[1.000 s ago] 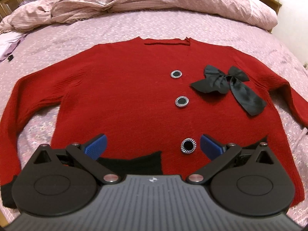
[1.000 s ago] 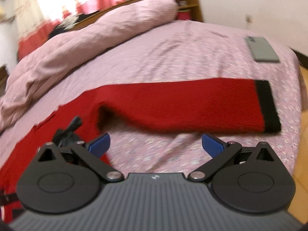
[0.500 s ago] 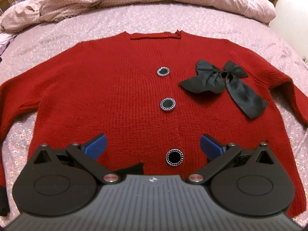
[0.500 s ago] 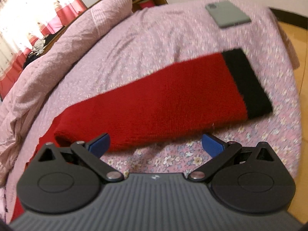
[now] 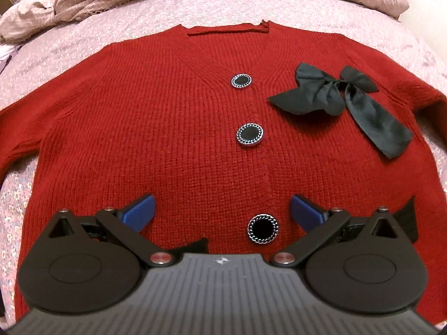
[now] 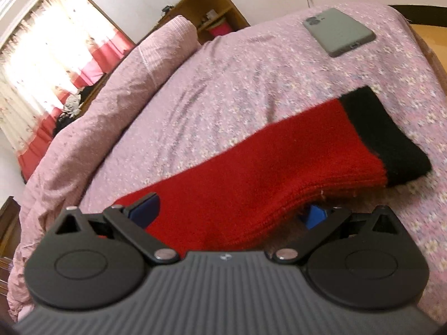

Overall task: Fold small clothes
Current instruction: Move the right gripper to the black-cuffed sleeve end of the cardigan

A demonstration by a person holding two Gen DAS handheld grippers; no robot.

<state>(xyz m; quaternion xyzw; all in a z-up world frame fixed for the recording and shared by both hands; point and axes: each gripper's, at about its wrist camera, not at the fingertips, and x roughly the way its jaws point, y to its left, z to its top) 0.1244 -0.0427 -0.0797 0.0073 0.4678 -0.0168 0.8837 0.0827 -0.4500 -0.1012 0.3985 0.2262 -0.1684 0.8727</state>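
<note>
Two alike: left gripper [image 5: 220, 213], right gripper [image 6: 227, 212]. Ribbed grey body, small white logo at centre. Black round housings either side, black link arms on silver pivot screws. Blue ribbed fingertips [image 5: 138, 213].

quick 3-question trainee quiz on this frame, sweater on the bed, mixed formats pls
1. True or false: the left gripper is open above the red sweater.
2. How many buttons show on the sweater front?
3. What lies between the right gripper's fingers? A) the phone B) the sweater's sleeve C) the black bow

Key: 1 true; 2 three; 3 B
</note>
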